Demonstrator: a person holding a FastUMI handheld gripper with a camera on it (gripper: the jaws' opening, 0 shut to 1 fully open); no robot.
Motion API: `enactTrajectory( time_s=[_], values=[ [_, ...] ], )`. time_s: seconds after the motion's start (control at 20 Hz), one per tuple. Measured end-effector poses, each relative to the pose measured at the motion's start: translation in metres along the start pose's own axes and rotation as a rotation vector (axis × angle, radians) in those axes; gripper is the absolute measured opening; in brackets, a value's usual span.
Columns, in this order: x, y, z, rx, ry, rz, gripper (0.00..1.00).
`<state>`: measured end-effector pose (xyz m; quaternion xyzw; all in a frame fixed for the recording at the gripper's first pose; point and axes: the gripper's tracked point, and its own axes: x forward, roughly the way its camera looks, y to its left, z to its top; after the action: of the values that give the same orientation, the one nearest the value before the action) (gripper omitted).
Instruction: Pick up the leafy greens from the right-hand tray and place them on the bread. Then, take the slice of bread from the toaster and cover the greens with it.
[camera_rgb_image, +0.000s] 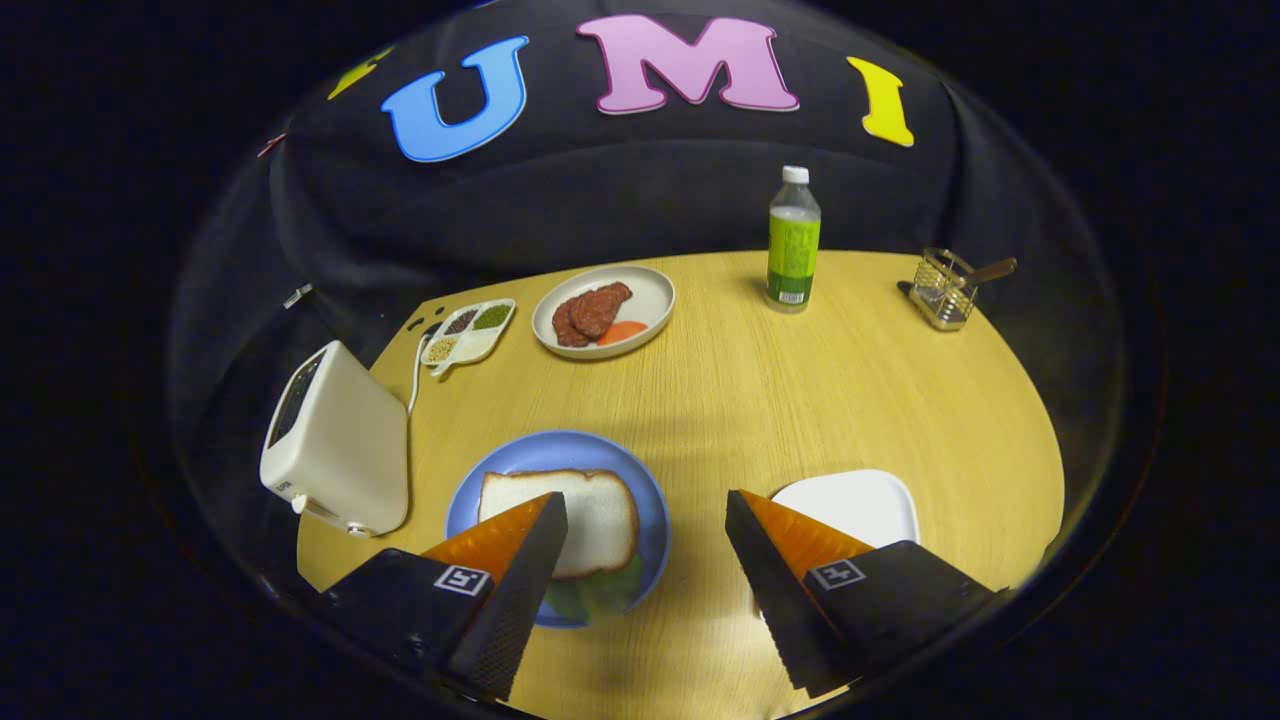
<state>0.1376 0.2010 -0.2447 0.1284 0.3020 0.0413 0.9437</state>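
Note:
A blue plate (650, 500) lies on the wooden table, partly under my left finger. On it a slice of white bread (590, 505) rests over leafy greens (600, 592), whose edge peeks out at the near side of the slice. A white toaster (335, 440) stands to the left of the plate; its slot is too dark to read. A white tray (855, 505) lies beside my right finger, with nothing visible on it. My gripper (648, 510) hovers above the table, open, with nothing between its fingers.
Beyond the plate are a beige dish (650, 290) with dark meat slices and an orange piece, a small divided tray (470, 332) of seeds, a green-labelled bottle (793, 240), and a wire holder (945, 288) with a utensil at the far right. The toaster's cord (413, 375) runs along the table's left edge.

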Motion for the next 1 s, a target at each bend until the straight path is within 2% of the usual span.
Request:
enactTrajectory(
  time_s=[0.2, 0.55, 0.8, 1.0],
  values=[
    [-0.04, 0.01, 0.047, -0.095, -0.118, 0.027, 0.99],
    [-0.101, 0.046, 0.107, -0.134, -0.283, 0.116, 0.99],
    [-0.122, 0.054, 0.102, -0.212, -0.311, 0.154, 0.99],
    [-0.129, 0.051, 0.091, -0.26, -0.311, 0.151, 0.99]
  ],
)
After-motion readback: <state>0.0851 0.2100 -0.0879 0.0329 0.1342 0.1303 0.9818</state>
